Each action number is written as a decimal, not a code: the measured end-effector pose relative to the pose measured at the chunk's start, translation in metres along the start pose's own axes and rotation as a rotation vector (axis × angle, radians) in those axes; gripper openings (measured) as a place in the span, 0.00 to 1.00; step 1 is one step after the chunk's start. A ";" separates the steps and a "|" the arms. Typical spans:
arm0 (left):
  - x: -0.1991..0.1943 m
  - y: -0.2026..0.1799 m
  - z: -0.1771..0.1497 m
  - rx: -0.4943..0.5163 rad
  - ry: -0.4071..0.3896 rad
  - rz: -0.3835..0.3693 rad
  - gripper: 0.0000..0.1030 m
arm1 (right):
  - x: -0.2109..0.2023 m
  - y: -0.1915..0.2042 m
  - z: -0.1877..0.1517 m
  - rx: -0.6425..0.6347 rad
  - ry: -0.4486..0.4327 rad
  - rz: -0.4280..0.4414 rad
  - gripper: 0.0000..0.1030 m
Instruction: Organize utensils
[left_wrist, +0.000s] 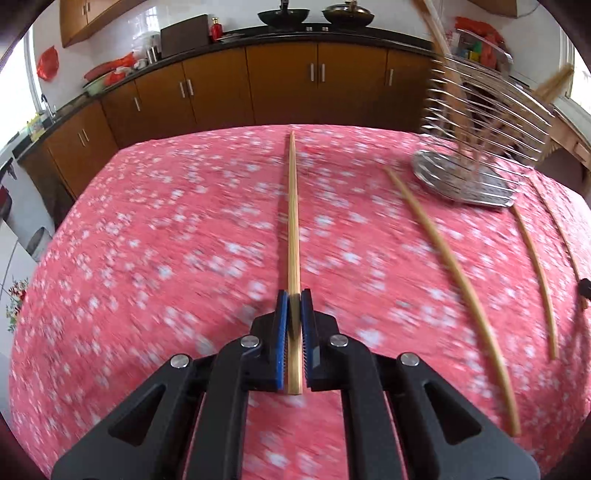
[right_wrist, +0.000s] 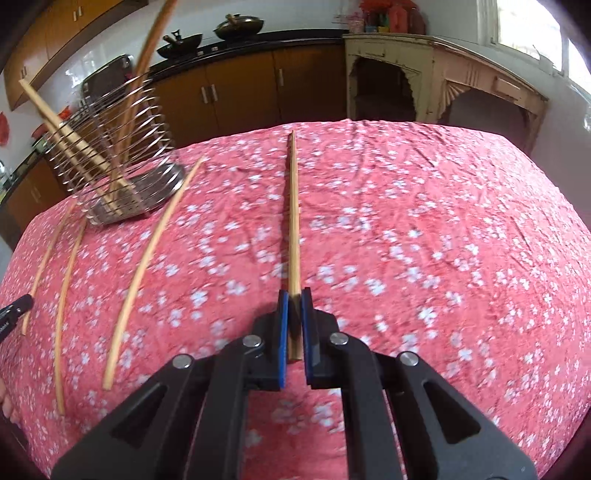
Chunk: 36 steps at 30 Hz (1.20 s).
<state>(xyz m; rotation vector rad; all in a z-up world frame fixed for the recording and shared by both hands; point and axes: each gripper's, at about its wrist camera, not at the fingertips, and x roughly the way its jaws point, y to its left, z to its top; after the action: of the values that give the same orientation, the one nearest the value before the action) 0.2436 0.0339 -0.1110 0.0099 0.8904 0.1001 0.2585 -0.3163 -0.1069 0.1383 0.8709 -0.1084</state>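
Left claw: our left claw (left_wrist: 294, 295) is clamped on a slim pale bamboo chopstick (left_wrist: 293, 214) pointing to 12 o'clock.
Loose sticks: three bare bamboo chopsticks (left_wrist: 454, 273) lie on the pink floral-clothed bench (left_wrist: 147, 258) at 3 o'clock.
Holder: a steel wire utensil basket (left_wrist: 476, 147) stands at 2 o'clock, holding sticks.
Right claw: our right claw (right_wrist: 294, 295) pinches a second bamboo chopstick (right_wrist: 294, 221) toward 12 o'clock.

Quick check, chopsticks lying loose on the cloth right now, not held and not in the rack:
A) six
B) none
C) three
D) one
C: three loose chopsticks lie on the cloth beside the rack; each of the tongs, left and right, is shut on one more.
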 end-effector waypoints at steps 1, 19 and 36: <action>0.001 0.002 0.002 -0.005 0.001 -0.013 0.07 | 0.000 -0.001 0.000 -0.003 0.000 0.000 0.08; -0.010 0.014 -0.031 0.024 0.002 -0.064 0.51 | -0.015 0.007 -0.021 -0.055 0.007 0.007 0.10; -0.016 0.007 -0.030 0.031 0.003 -0.054 0.51 | -0.015 0.002 -0.021 -0.032 0.008 0.032 0.10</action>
<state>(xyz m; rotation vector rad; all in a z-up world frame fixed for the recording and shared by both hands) 0.2102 0.0384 -0.1170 0.0142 0.8948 0.0360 0.2339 -0.3103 -0.1086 0.1223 0.8773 -0.0641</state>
